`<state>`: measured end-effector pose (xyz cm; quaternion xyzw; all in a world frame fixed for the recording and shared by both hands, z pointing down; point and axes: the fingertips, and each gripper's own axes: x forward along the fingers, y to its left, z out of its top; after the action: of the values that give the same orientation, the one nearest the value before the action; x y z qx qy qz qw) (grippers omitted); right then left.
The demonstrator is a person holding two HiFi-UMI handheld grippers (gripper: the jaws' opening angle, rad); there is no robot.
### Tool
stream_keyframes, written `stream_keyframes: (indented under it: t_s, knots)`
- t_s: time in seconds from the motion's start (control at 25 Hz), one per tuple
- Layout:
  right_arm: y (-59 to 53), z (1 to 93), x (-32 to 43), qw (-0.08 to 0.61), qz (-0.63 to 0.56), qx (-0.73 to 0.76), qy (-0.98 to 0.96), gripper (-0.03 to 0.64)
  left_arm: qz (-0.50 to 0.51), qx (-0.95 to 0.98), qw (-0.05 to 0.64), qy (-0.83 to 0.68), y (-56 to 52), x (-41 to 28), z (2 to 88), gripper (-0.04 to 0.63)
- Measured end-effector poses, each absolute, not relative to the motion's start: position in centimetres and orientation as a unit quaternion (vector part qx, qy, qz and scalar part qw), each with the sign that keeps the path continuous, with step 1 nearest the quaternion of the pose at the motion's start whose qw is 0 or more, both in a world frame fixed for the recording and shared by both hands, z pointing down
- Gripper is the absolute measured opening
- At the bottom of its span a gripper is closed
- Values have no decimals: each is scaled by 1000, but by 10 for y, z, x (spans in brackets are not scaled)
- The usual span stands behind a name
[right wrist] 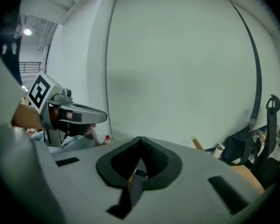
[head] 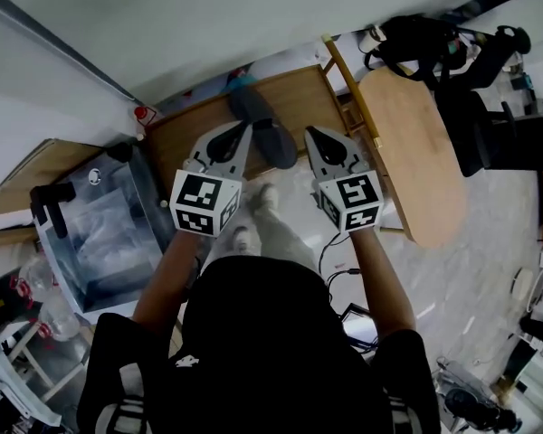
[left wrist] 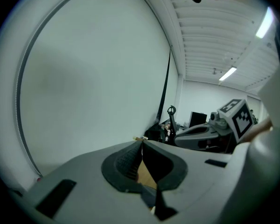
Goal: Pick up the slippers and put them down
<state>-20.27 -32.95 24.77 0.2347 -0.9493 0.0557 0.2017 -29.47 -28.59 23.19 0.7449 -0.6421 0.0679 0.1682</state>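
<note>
Two dark slippers (head: 271,140) lie on the wooden board (head: 300,90), long axes running 11 to 5 o'clock, just at 1 o'clock of the left gripper (head: 244,127), nearer than the right gripper (head: 310,132); both grippers are pressed together and empty.

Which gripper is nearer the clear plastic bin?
Left. The left gripper hangs just right of the clear plastic bin in the head view; the right gripper sits beyond it, farther right.
</note>
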Motion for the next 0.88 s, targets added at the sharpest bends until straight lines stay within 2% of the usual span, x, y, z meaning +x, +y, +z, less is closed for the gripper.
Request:
stream_keyframes:
  t_s: [0.32, 0.88]
  knots:
    - [-340, 313, -203, 278, 93, 200, -935, -14, 98, 731, 206, -644, -301, -299, 284, 6]
    - [-340, 411, -216, 349, 138, 159, -913, -14, 119, 715, 279, -630, -306, -303, 361, 6]
